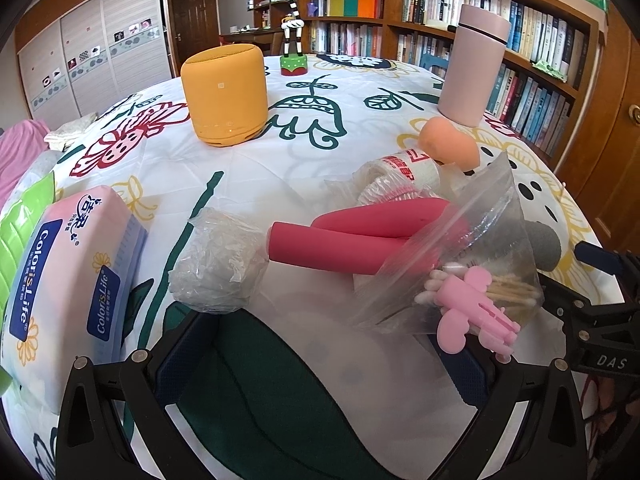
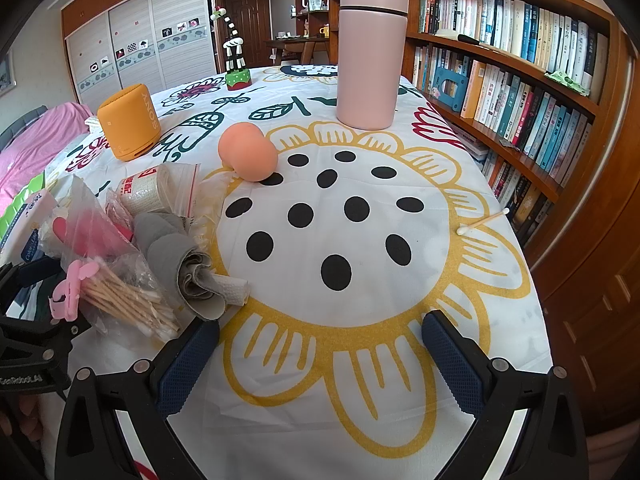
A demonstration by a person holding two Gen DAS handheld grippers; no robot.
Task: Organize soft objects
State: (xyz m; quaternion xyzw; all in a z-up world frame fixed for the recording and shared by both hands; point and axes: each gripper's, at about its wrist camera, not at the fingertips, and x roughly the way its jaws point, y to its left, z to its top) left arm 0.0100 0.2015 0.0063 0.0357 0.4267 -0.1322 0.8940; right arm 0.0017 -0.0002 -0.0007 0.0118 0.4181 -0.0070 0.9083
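Observation:
A heap of soft items lies on the flowered tablecloth [image 1: 280, 168]. It holds two red foam tubes [image 1: 340, 240], a plastic-wrapped roll [image 1: 220, 264], a gauze roll [image 1: 404, 168], a grey rolled cloth [image 2: 180, 256] and a clear bag of cotton swabs [image 1: 480, 280] with a pink clip [image 1: 472, 316]. An orange sponge [image 2: 248, 152] rests just beyond the heap. My left gripper [image 1: 332, 356] is open, low over the cloth, with the clip right at its right finger. My right gripper [image 2: 320, 340] is open over the yellow flower print, and the grey cloth sits by its left finger.
A pink and blue tissue pack [image 1: 68, 280] lies at the left. A yellow speaker [image 1: 226, 92], a pink flask [image 2: 370, 52] and a zebra toy [image 2: 236, 60] stand farther back. One loose cotton swab [image 2: 482, 222] lies near the table's right edge. Bookshelves [image 2: 520, 60] line the right.

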